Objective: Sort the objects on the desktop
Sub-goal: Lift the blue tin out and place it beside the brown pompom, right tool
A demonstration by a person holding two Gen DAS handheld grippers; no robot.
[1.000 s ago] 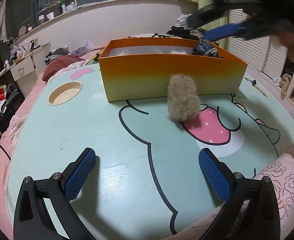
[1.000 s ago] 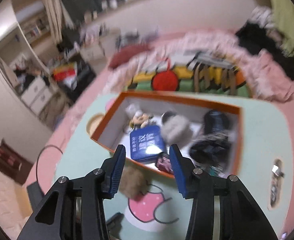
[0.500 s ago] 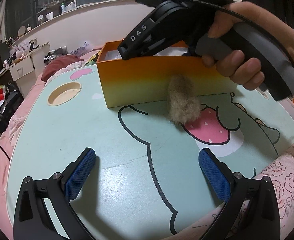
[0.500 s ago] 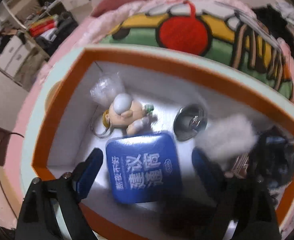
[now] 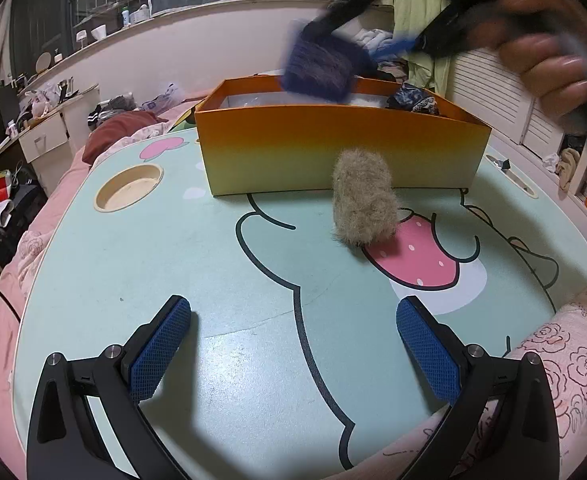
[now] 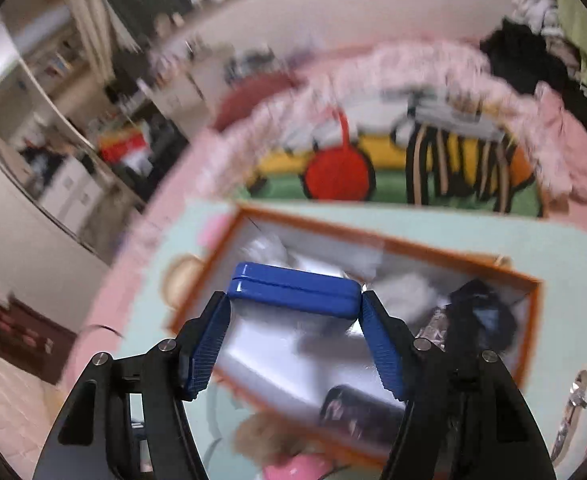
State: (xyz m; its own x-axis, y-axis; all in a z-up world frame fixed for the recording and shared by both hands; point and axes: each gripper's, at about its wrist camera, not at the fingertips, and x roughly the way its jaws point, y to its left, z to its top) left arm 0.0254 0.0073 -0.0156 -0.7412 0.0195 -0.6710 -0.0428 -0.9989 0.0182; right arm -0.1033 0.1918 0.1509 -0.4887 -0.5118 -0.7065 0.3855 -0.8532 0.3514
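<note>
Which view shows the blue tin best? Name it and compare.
The right wrist view: the blue tin sits sharp and close, clamped in the right gripper. The left wrist view shows it only as a blur above the orange box.

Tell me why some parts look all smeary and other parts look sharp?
Left wrist view: the table, furry toy and left tool are sharp; the hand and blue tin above the orange box smear. Right wrist view: the room blurs, yet the tin and right tool gripping it stay crisp.
</note>
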